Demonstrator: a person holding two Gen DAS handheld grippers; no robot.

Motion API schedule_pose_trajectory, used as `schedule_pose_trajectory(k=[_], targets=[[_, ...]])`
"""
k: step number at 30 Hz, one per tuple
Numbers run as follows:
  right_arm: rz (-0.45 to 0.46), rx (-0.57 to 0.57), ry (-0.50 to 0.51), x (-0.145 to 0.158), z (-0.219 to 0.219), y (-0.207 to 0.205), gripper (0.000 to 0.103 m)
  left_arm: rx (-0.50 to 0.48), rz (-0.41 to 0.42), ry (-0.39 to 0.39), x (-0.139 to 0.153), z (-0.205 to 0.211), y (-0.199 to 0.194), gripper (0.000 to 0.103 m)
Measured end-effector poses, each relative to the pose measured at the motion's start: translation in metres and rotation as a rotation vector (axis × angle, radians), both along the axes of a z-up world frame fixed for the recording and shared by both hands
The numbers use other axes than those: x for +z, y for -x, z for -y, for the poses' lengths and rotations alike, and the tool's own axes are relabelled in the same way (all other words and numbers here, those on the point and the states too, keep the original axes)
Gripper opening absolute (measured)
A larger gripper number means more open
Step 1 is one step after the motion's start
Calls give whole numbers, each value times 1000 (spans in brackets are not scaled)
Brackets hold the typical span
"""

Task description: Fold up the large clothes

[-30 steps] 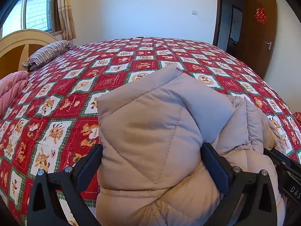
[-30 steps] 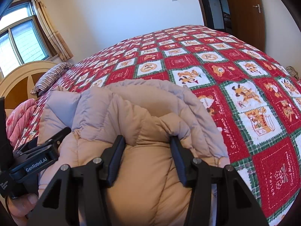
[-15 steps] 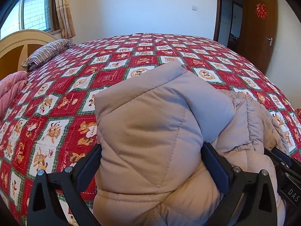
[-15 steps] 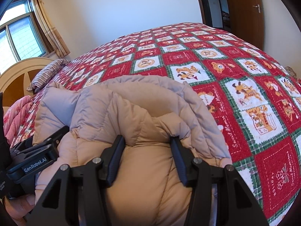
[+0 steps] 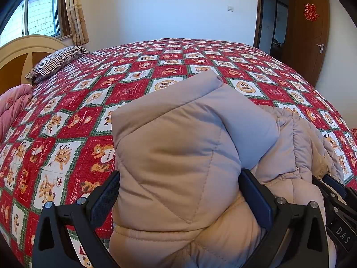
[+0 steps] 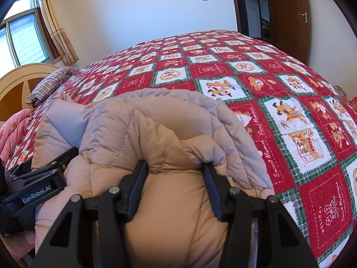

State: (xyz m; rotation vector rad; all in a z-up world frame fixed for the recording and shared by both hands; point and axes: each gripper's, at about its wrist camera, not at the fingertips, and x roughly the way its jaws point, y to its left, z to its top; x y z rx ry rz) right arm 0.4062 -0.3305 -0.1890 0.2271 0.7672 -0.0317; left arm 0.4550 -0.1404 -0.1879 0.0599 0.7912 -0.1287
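Left wrist view: your left tool is clamped wide on a thick bundle of the padded jacket, and your right tool pinches the neighbouring fold. Both hold the jacket gathered just ahead over the bed, likely so the fold stays together.

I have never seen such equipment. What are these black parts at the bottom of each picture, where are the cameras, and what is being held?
No robot here: a person holds a two-finger gripper in each hand, with a camera on each looking along its fingers. One picture comes from the left gripper, one from the right gripper. Both are closed on a bundled beige puffer jacket, side by side. It rests on a bed with a red patterned quilt. A striped pillow lies near the headboard.
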Motion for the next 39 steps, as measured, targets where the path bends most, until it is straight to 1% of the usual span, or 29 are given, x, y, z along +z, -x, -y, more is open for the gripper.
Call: schedule_pose_trajectory(k=[4, 13, 21, 25, 28, 29, 30, 31, 32, 33, 34, 35, 36, 37, 38, 39], targets=[[-5, -2, 23, 0, -4, -1, 54, 1, 1, -4, 0, 0, 0, 103], [-1, -5, 42, -2, -4, -1, 54, 4, 4, -20, -1, 0, 0, 103], [5, -6, 49, -1, -5, -1, 54, 4, 3, -16, 0, 2, 1, 103], [9, -7, 54, -1, -8, 0, 54, 0, -2, -7, 1, 2, 1, 103], [23, -5, 49, 1, -6, 3, 55, -11, -17, -4, 8, 0, 6, 102], [28, -3, 51, 2, -7, 4, 55, -22, -31, 13, 12, -4, 10, 102], [30, 3, 55, 4, -7, 5, 55, -33, -46, 47, 17, -12, 18, 102], [36, 20, 48, 7, -7, 7, 57, -34, -42, 72, 20, -18, 25, 102], [43, 41, 36, 10, -3, 11, 62, -31, -23, 107, 26, -29, 37, 102], [42, 48, 41, 13, 1, 15, 67, -32, -6, 121, 29, -38, 48, 102], [39, 19, 72, 19, 6, 22, 89, -36, -2, 120, 29, -41, 53, 102], [59, -5, 85, 23, 10, 30, 103, -48, -4, 113, 29, -47, 60, 102], [88, -18, 105, 29, 15, 43, 103, -56, -3, 112, 28, -52, 65, 102], [89, -30, 124, 30, 19, 49, 103, -62, -5, 121, 26, -55, 69, 102], [72, -29, 131, 28, 22, 53, 103, -70, -13, 136, 23, -58, 71, 102], [36, -3, 100, 23, 27, 55, 103, -82, -29, 166, 18, -61, 73, 102]])
